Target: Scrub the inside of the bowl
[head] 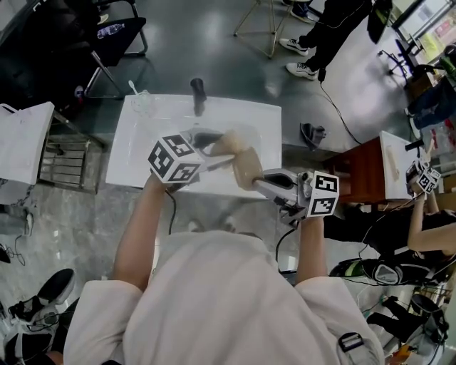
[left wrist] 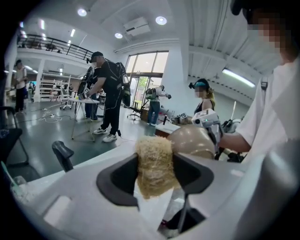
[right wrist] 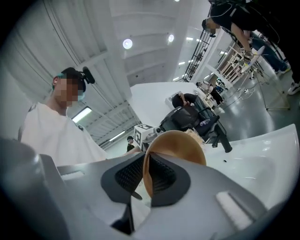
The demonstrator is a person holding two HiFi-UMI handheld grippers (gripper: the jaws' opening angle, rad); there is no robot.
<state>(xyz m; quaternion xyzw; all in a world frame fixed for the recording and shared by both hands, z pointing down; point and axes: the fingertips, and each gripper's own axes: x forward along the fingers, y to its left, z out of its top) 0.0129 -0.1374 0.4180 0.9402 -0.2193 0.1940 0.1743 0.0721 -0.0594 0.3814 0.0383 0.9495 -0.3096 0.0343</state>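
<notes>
Room: a big hall with a glossy grey floor [head: 206, 43] and high windows; several people stand at work tables far off.
Surface: a white sink [head: 242, 114] lies right ahead of the person, with a black faucet [head: 197, 93] at its far edge.
Bowl: the tan bowl [right wrist: 180, 143] is in the air above the near right part of the sink, turned on its edge. Its rounded outside faces the left gripper view.
Right gripper: the right gripper [right wrist: 146, 176] comes in from the right, and its two ribbed pads are pinched on the bowl's rim, one on each side of the wall.
Scrubber: a pale, fibrous scrubber [left wrist: 154, 164] sits just left of and beyond the bowl. In the head view it meets the bowl's far-left edge; whether it reaches inside the bowl I cannot tell.
Left gripper: the left gripper [head: 214, 150] comes in from the left, its jaws standing wide and clamped on the scrubber, which fills the gap and sticks out past the tips.
Person: white short sleeves, both forearms stretched out over the near edge of the sink.
Left of the sink: a white side table [head: 25, 142] and a black chair [head: 117, 36] farther off.
Right of the sink: a brown wooden table [head: 363, 167], where another person's arm holds a marker cube.
Far side: a tripod [head: 265, 21] and a person's legs in white shoes.
</notes>
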